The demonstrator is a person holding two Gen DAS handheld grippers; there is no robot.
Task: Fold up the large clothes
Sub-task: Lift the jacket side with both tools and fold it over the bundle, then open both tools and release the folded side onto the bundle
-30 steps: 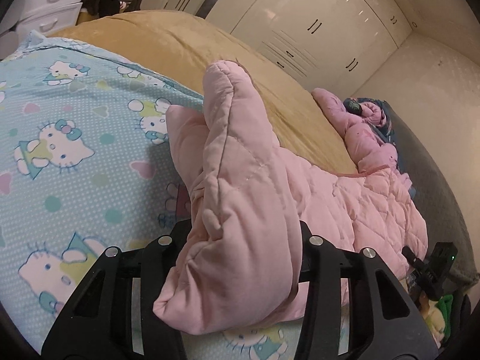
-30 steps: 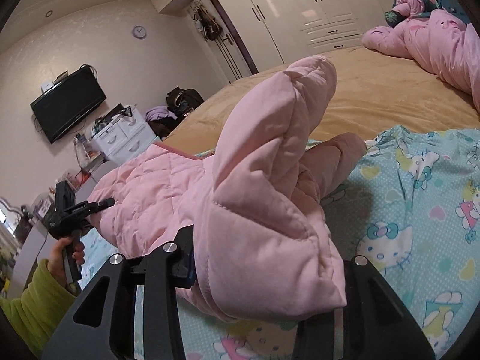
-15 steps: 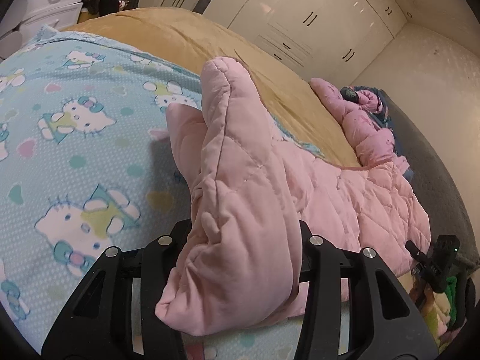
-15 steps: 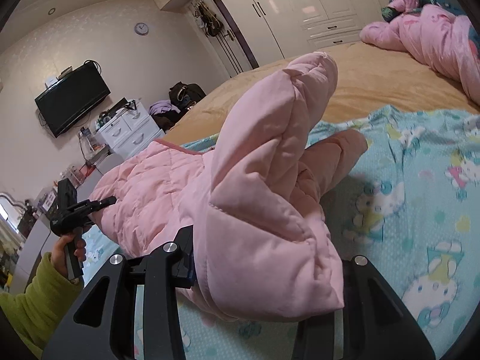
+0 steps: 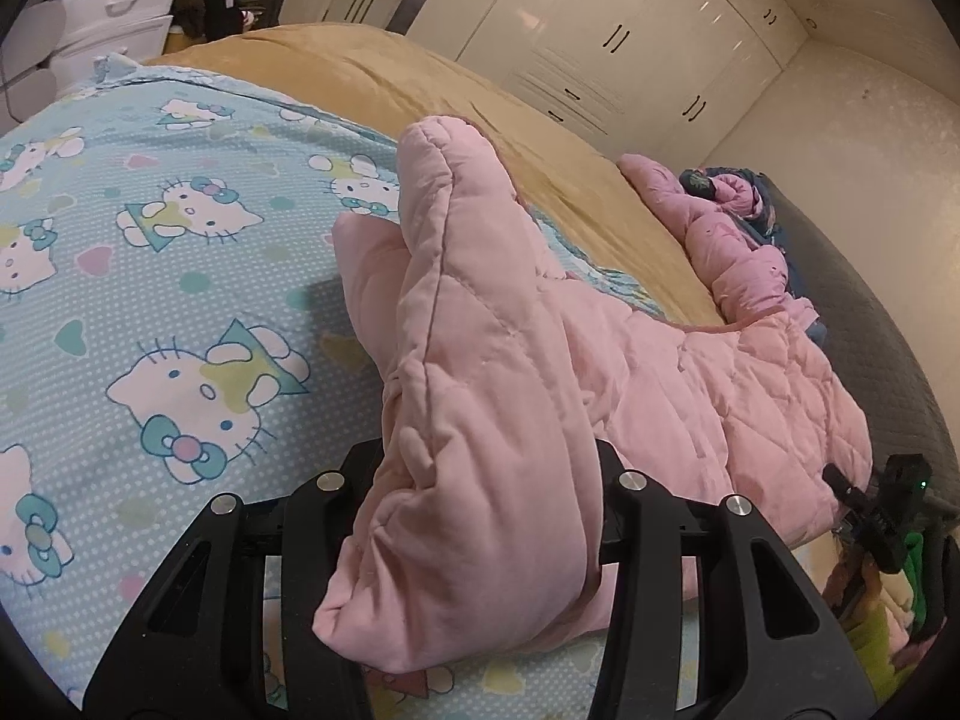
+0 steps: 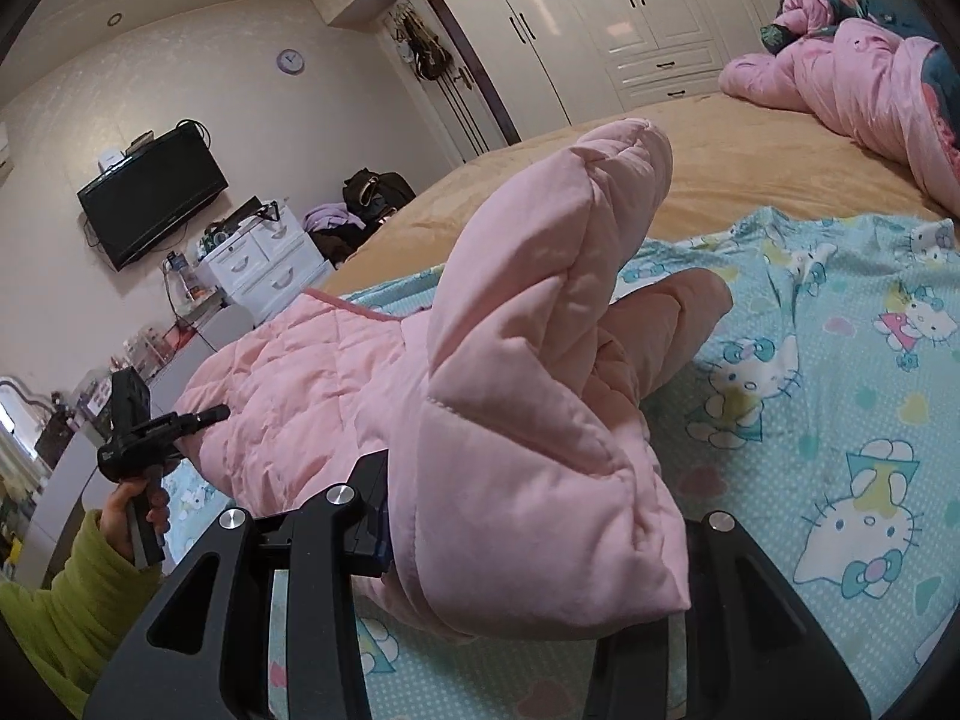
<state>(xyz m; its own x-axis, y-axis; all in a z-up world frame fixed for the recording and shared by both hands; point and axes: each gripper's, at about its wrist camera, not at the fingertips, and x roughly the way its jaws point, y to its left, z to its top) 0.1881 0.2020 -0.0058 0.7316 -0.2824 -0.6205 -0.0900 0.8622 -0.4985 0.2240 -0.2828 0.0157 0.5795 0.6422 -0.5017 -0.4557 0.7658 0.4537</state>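
2 claw-mounted views, close, angled down; both share pink jacket [image 5: 480, 396].

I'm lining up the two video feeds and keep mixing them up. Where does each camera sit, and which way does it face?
Left wrist view: sits on the left gripper, facing across the bed toward the wardrobe; its jaws clamp the pink quilted coat; the right gripper shows at far right.
Right wrist view: sits on the right gripper, facing the television wall; the left hand and a green sleeve show.
Shared: the coat, the cartoon-cat sheet, the tan blanket.
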